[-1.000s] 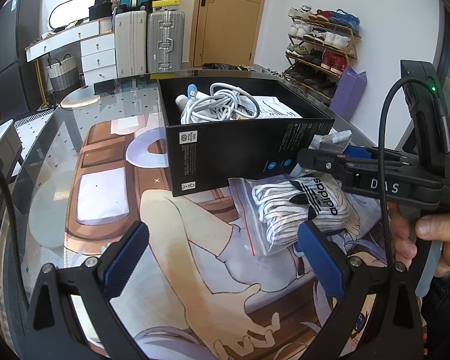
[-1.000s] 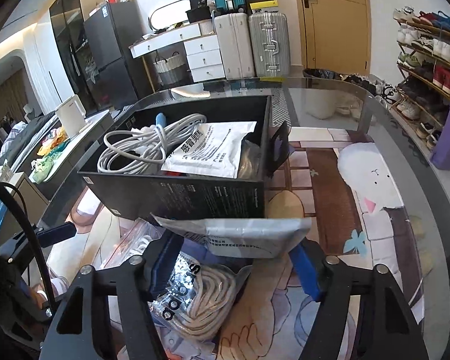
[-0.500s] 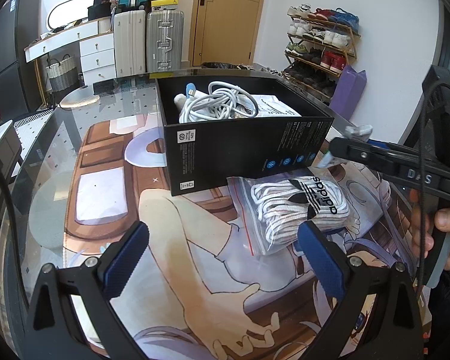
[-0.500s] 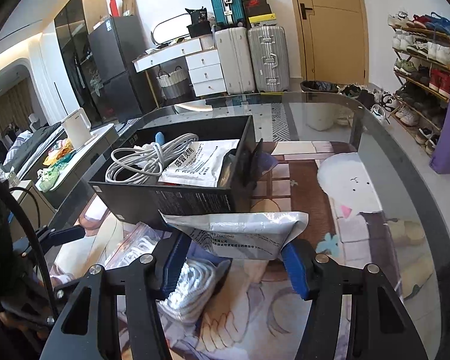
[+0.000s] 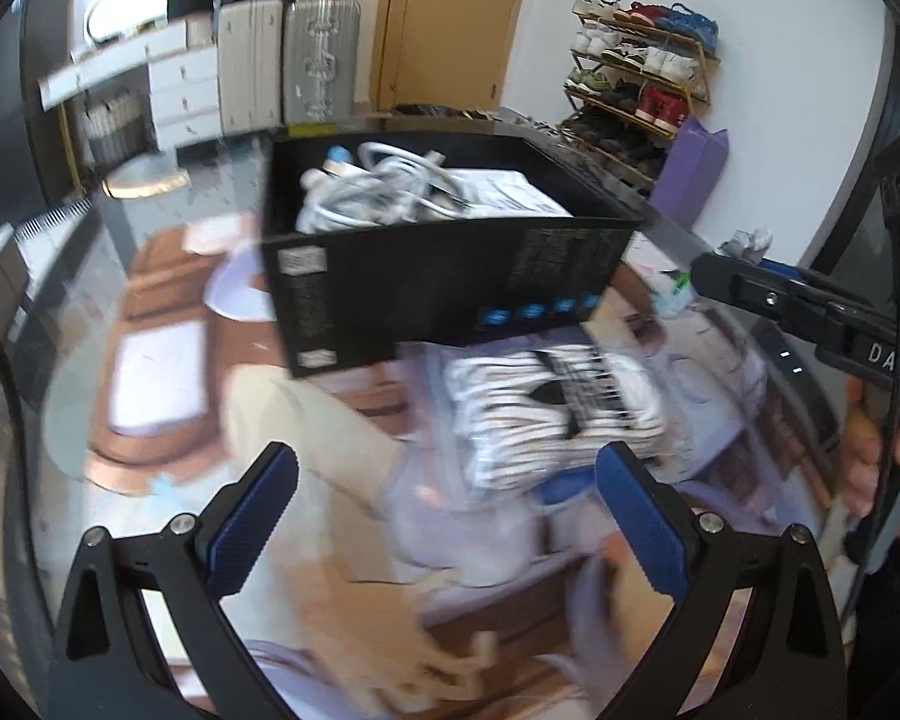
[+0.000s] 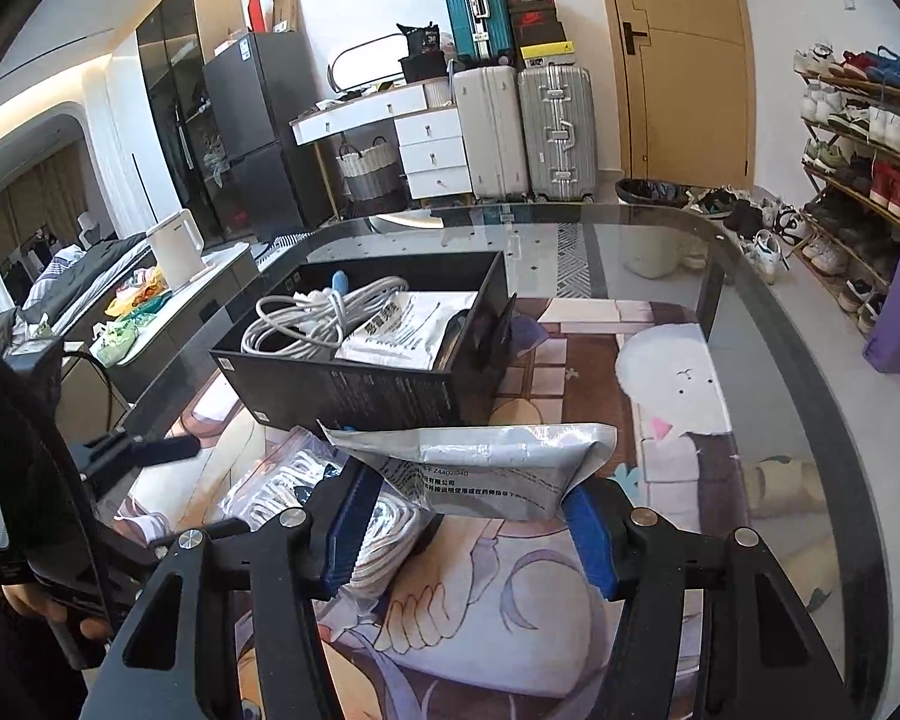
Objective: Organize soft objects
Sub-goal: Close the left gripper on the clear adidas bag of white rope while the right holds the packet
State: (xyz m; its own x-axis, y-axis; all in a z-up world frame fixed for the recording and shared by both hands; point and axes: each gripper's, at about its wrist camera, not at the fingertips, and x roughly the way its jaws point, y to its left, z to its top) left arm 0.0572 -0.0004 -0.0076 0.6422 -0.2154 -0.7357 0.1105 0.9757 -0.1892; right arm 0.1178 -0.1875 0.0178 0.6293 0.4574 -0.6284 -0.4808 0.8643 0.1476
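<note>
Right wrist view first: closest to the lens, the right gripper [image 6: 462, 525] has its two blue pads pinched in on the ends of a silver foil pouch [image 6: 486, 465], and the pouch hangs clear of the table, lifted just in front of the black box [image 6: 384, 384]. It looks light and crinkly, a soft packet that would buckle if squeezed hard, so the end-to-end pinch near its lower edge seems a sensible hold; the foil may be slippery. Its long axis runs straight across the jaws, side to side, with the printed face tilted up toward the camera and its top edge leaning toward the box.

Just below and left, a clear zip bag of white cord [image 6: 306, 480] lies flat on the printed mat, touching the box's near wall. It should be floppy and a bit heavier; a hold across its bulging middle looks best.

Left wrist view, blurred: the left gripper [image 5: 444, 516] stands wide open with nothing between its pads, poised above the mat just short of that bag [image 5: 558, 414].

Farther back, the box already holds a coil of white cable [image 6: 324, 318] and another white packet [image 6: 402, 330]. Beyond it, the glass table [image 6: 750, 312] runs on bare.
</note>
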